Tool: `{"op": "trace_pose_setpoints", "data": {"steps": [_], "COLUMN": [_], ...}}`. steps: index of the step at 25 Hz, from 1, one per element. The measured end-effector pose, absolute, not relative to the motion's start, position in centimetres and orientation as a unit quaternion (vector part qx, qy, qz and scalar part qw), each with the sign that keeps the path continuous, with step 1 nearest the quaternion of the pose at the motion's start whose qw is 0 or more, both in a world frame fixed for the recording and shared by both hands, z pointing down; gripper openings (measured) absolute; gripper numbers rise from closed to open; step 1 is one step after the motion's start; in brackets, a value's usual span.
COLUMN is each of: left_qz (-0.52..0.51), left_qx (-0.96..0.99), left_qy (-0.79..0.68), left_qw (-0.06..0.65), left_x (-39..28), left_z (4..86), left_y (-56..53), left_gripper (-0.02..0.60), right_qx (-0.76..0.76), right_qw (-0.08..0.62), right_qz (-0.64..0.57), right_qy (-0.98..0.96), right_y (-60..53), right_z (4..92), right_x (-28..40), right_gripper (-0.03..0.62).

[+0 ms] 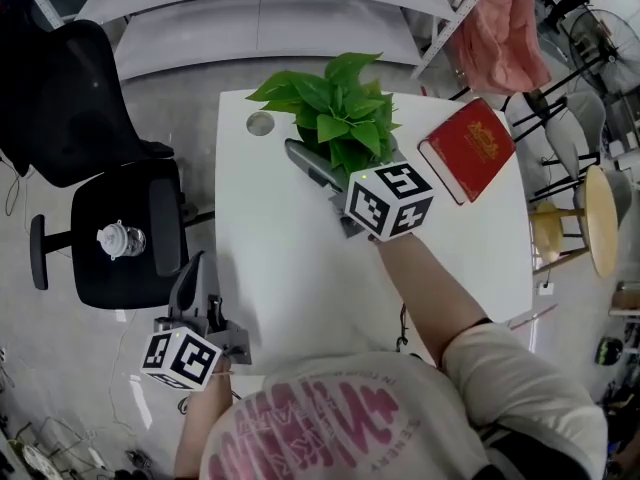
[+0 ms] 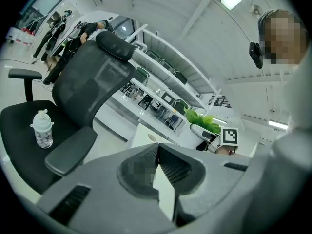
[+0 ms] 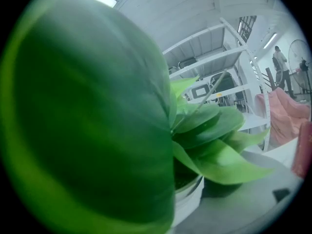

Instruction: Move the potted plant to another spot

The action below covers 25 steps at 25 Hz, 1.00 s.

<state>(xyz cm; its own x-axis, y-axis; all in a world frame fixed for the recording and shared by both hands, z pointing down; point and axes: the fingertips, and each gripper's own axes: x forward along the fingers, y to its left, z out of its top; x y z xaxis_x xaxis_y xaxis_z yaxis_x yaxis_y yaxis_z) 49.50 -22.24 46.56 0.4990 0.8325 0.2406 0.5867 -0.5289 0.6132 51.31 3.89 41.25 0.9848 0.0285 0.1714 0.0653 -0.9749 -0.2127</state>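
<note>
The potted plant (image 1: 335, 108), green leaves in a white pot (image 3: 189, 200), stands at the far middle of the white table (image 1: 290, 268). My right gripper (image 1: 335, 163) reaches into it from the near side. One grey jaw lies along the plant's left side, and leaves hide the other. In the right gripper view a large leaf (image 3: 87, 121) fills the left half, and the pot sits close against the grey right jaw. Contact is not visible. My left gripper (image 1: 190, 273) hangs low beyond the table's left edge, its jaws closed tip to tip and holding nothing.
A red book (image 1: 467, 148) lies at the table's far right. A round cable port (image 1: 260, 123) sits left of the plant. A black office chair (image 1: 120, 218) with a small bottle (image 1: 120, 238) on its seat stands left of the table. A wooden stool (image 1: 590, 218) stands right.
</note>
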Motion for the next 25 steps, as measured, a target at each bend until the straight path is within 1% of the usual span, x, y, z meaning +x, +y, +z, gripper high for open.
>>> {"op": "trace_pose_setpoints", "data": {"steps": [14,25], "left_qz": [0.286,0.295], "left_qx": [0.840,0.839], "left_qy": [0.398,0.394], "left_qw": [0.232,0.231], "left_x": [49.7,49.3], "left_z": [49.0,49.8], "left_y": [-22.6,-22.7], "left_gripper": [0.003,0.003], "right_qx": [-0.982,-0.983], "right_qw": [0.145,0.134], "right_qz": [-0.111,-0.122], "right_qy": [-0.041,-0.042], "right_y": [5.0,4.6], "right_z": [46.0,47.2], "right_x": [53.0,52.8], "right_gripper": [0.560,0.561]}}
